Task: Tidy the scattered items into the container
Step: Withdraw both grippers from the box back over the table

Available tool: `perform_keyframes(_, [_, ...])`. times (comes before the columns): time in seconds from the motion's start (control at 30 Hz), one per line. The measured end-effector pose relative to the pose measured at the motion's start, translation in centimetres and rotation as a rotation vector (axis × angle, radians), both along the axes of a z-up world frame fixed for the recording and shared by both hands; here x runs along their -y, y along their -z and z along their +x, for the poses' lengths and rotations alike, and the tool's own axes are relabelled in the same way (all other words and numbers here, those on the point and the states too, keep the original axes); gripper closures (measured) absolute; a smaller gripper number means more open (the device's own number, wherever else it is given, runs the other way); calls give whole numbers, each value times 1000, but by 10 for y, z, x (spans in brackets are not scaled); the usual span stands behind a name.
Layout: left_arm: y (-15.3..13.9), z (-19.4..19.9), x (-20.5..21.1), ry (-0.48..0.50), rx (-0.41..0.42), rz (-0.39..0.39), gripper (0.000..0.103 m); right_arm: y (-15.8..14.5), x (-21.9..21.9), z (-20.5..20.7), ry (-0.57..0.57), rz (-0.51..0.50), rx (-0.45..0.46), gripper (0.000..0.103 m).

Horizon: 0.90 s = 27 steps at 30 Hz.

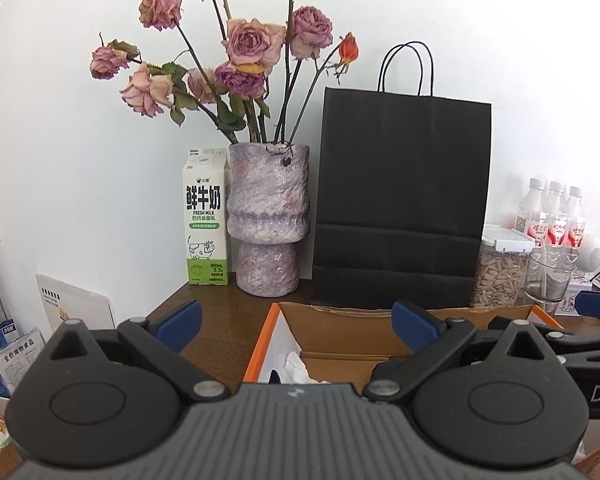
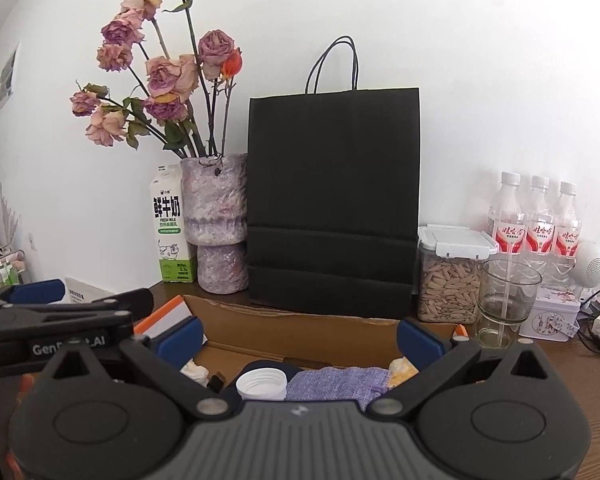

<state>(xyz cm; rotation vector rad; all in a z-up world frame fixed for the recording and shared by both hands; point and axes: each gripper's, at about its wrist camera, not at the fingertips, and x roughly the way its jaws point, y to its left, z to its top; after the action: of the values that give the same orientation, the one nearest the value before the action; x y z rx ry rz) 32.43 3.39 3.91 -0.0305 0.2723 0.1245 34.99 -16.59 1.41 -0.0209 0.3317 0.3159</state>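
Reading "FRESH MILK", a carton (image 1: 205,216) beyond both spread, empty grippers (left (image 1: 298,326), right (image 2: 300,338)) over the cardboard box (image 2: 300,330)

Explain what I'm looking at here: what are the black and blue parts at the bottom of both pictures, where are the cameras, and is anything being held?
Each picture comes from a fisheye camera mounted on a tool that a person carries, one per hand, looking forward along its two blue-padded fingers. The left hand-held gripper and the right hand-held gripper both stand wide open and hold nothing. Below them sits an open brown cardboard box with an orange edge on a dark wooden table; inside it lie a purple knitted cloth and a white plastic cap. Behind stand a black paper bag, a mottled purple vase of dried roses and a green-and-white milk carton.
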Motion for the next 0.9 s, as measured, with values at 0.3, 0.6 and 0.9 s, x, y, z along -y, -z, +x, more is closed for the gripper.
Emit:
perform_keyframes(0.3, [-8, -34, 10, 3, 31, 20, 0, -10, 9, -35, -2, -17, 24, 0])
perform_keyframes(0.6, [-11, -78, 13, 22, 32, 5, 0, -13, 19, -78, 6, -39, 35, 0])
perform_keyframes(0.9, [0, -109, 5, -7, -6, 6, 0, 2, 43, -114, 28, -39, 1, 0])
